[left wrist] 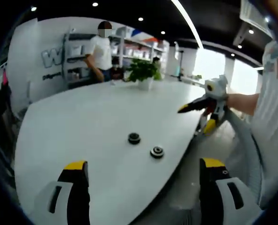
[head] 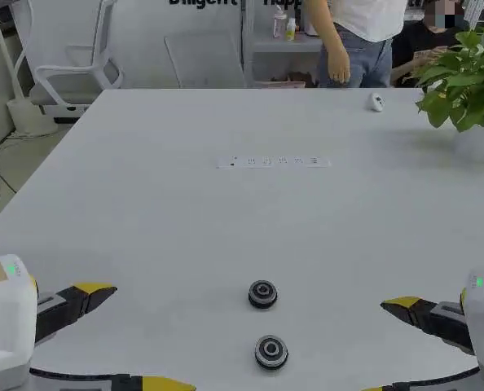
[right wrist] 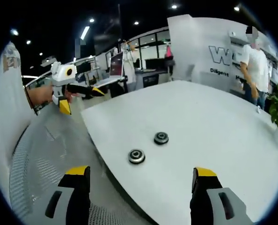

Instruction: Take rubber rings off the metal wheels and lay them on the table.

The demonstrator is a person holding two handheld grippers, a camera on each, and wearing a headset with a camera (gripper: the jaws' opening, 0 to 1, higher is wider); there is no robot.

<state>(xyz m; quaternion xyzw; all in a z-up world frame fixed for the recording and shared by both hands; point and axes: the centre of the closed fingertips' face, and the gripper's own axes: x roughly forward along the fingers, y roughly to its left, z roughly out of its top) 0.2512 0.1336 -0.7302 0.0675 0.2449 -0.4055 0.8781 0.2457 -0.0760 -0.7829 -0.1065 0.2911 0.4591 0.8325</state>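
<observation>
- Head view: two wheels are recorded on the surface [head: 144, 204] near its front edge: far wheel [head: 262, 294] and near wheel [head: 270, 351], close together but not touching.
- Rings [head: 262, 305]: one dark band is seated round each wheel's rim; none has been laid on the surface.
- Axis: both wheels lie flat with the axle upright, so each ring runs level round the rim.
- Left claw [head: 148, 336]: spread, nothing held; the wheels lie to its right.
- Right claw [head: 375, 348]: spread, nothing held; the wheels lie to its left.
- Relation: the wheels are placed between the claws, roughly midway; neither claw is judged clearly nearer. An inward approach from each side is judged to be needed.
</observation>
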